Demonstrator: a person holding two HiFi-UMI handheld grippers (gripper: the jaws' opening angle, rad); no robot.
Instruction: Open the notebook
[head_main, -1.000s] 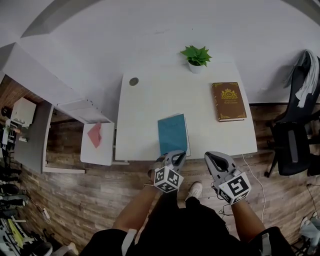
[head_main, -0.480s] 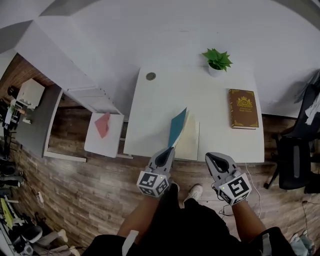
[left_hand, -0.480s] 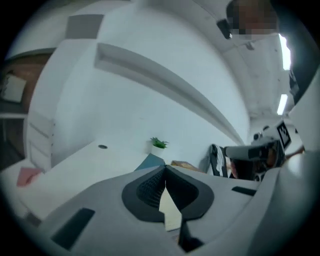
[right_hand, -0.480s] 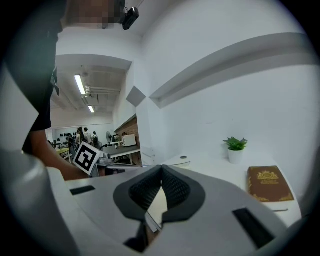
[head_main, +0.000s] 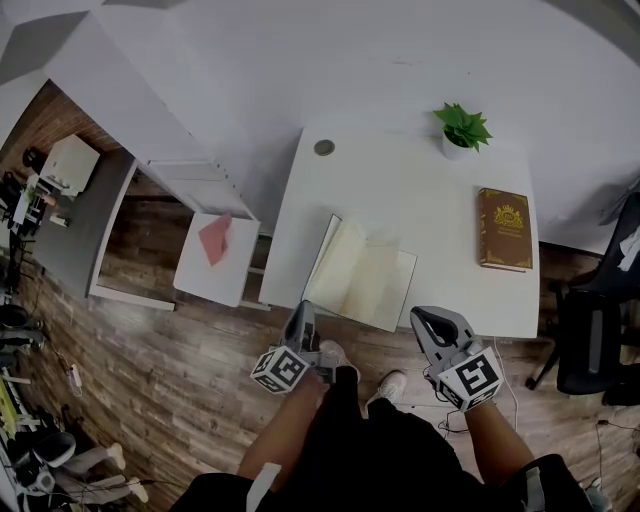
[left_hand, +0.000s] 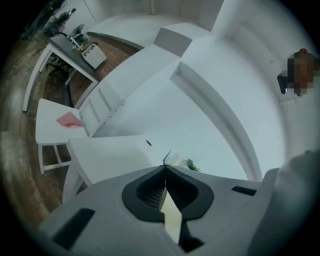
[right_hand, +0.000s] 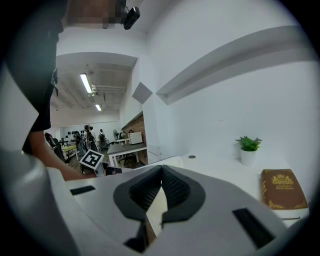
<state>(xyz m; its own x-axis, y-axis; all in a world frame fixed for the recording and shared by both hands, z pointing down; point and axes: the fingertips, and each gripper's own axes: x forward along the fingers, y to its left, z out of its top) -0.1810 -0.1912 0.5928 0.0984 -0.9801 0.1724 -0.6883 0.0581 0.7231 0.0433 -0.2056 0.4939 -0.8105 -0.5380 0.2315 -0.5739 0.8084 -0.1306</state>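
Note:
The notebook (head_main: 368, 276) lies open near the front edge of the white table (head_main: 420, 190), cream pages up. Its blue cover (head_main: 318, 262) is turned out to the left and still tilts up. My left gripper (head_main: 302, 312) is at the notebook's near left corner, rolled on its side and shut on the cover. In the left gripper view the cover's thin blue edge (left_hand: 167, 154) rises straight from the closed tips of the left gripper (left_hand: 164, 168). My right gripper (head_main: 432, 322) hovers off the table's front edge, right of the notebook, shut and holding nothing. The right gripper view shows that gripper's (right_hand: 161, 168) tips meeting.
A brown hardback book (head_main: 504, 228) lies at the table's right side. A potted plant (head_main: 462, 128) and a round cable hole (head_main: 324, 148) are at the back. A small white side table (head_main: 212, 262) with a pink item stands to the left. A black chair (head_main: 600, 350) is on the right.
The notebook was shut, blue cover up. My left gripper lifted the cover and swung it over to the left, rolling as it went; cream pages now show. The right gripper barely moved.

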